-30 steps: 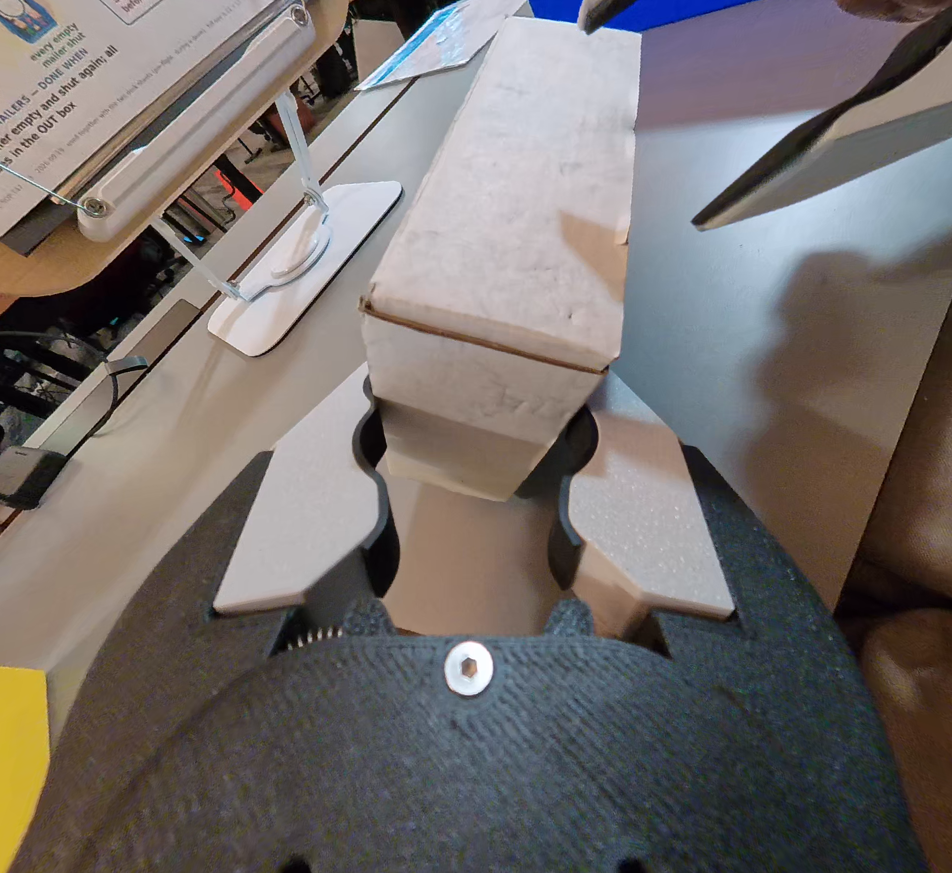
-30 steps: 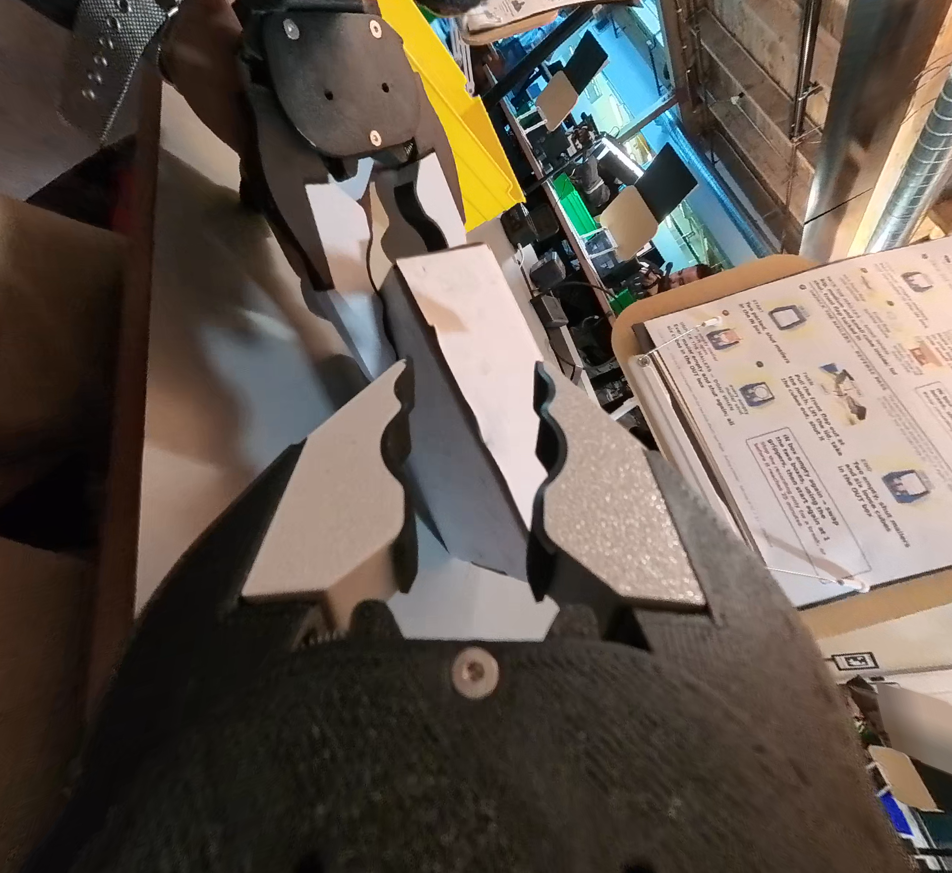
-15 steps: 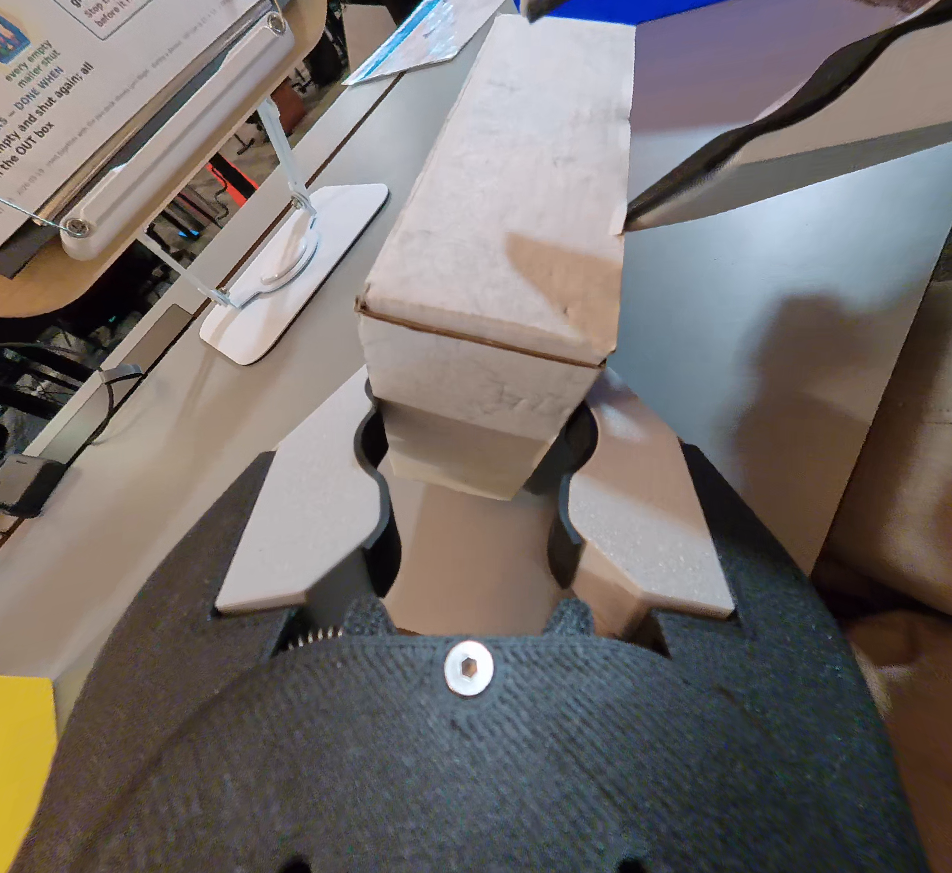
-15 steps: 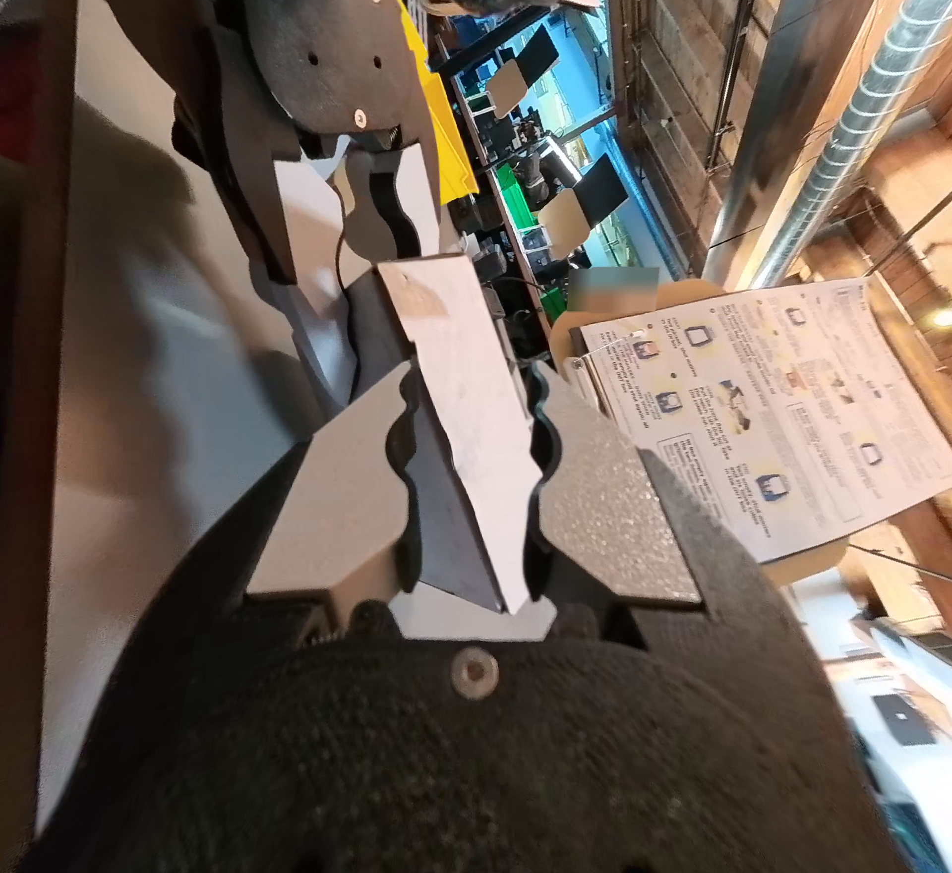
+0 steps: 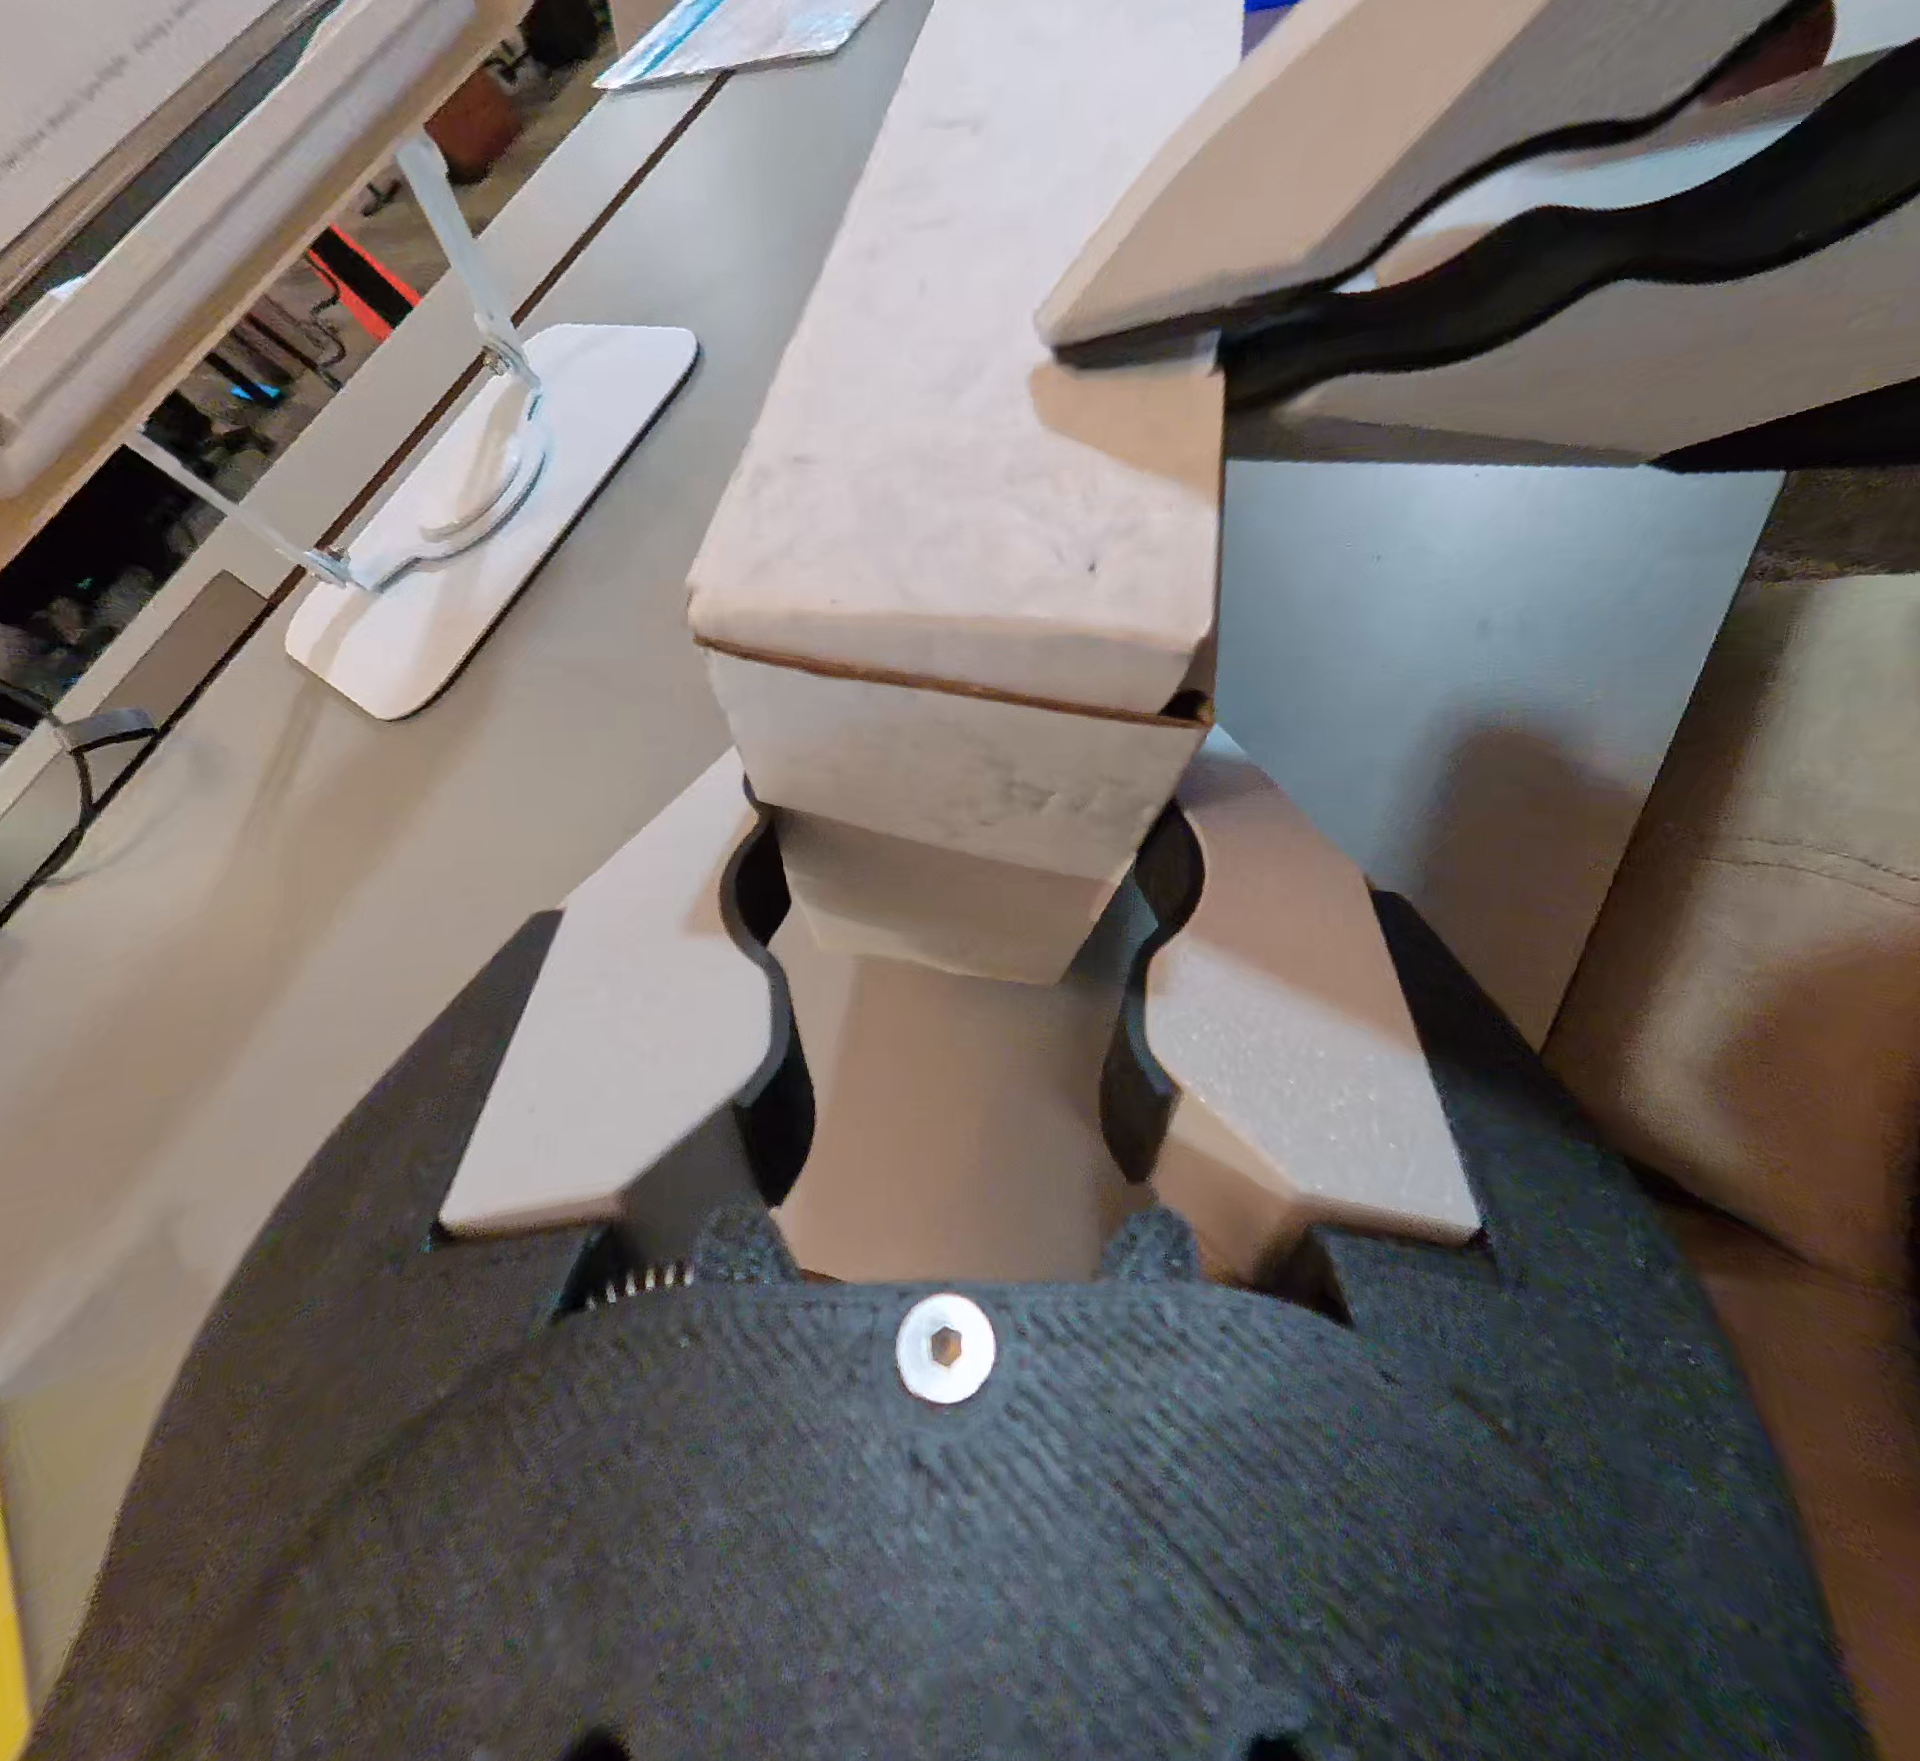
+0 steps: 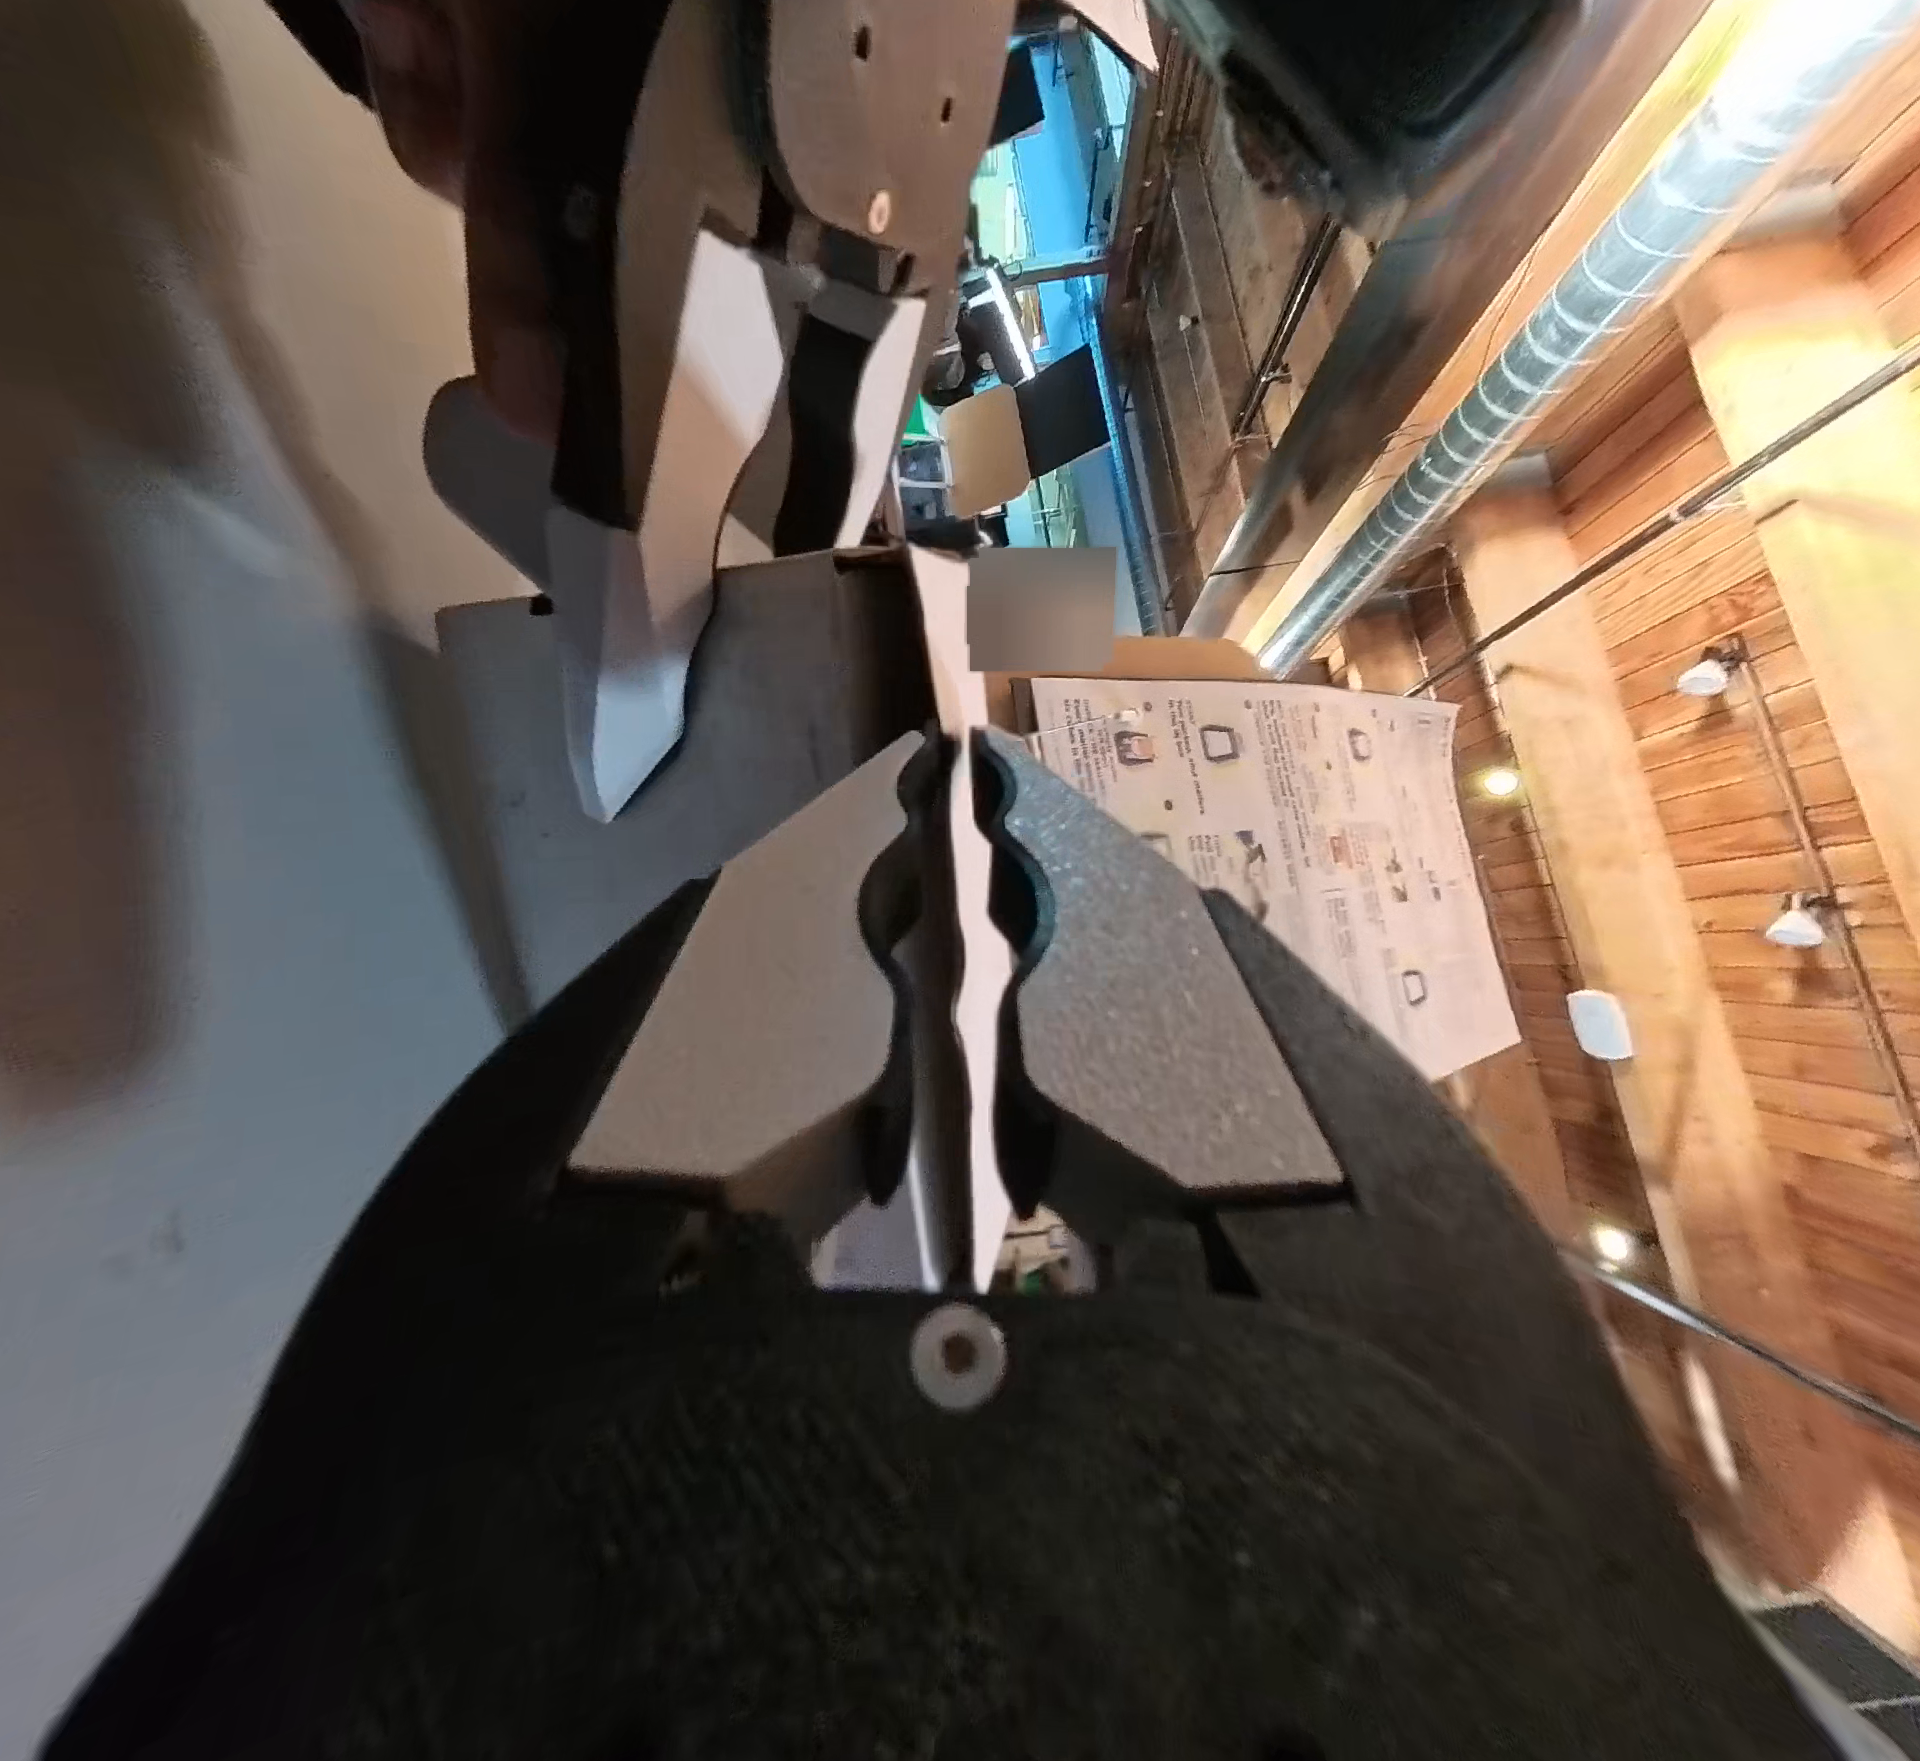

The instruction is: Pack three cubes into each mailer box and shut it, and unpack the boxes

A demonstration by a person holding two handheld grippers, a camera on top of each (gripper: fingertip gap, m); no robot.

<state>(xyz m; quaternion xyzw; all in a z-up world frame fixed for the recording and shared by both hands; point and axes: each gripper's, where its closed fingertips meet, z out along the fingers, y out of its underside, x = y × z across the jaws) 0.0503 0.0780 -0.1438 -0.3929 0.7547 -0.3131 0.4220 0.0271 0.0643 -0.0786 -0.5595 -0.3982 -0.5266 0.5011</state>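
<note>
We see even indoor light in the left wrist view, sharp at centre, a soft shadow on the grey table (image 5: pixel 1455 672) at right. The right wrist view is smeared by motion blur at left — warm glare burns the upper right, over wood wall (image 6: pixel 1714 672) — and both frames bend at the edges.

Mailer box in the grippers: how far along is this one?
Done: the left gripper clamps the white mailer box by its near end. In hand: the right gripper pinches the lid's side edge; the lid looks closed. Left: whether it is opening or shutting, and any cubes inside, cannot be told.
</note>
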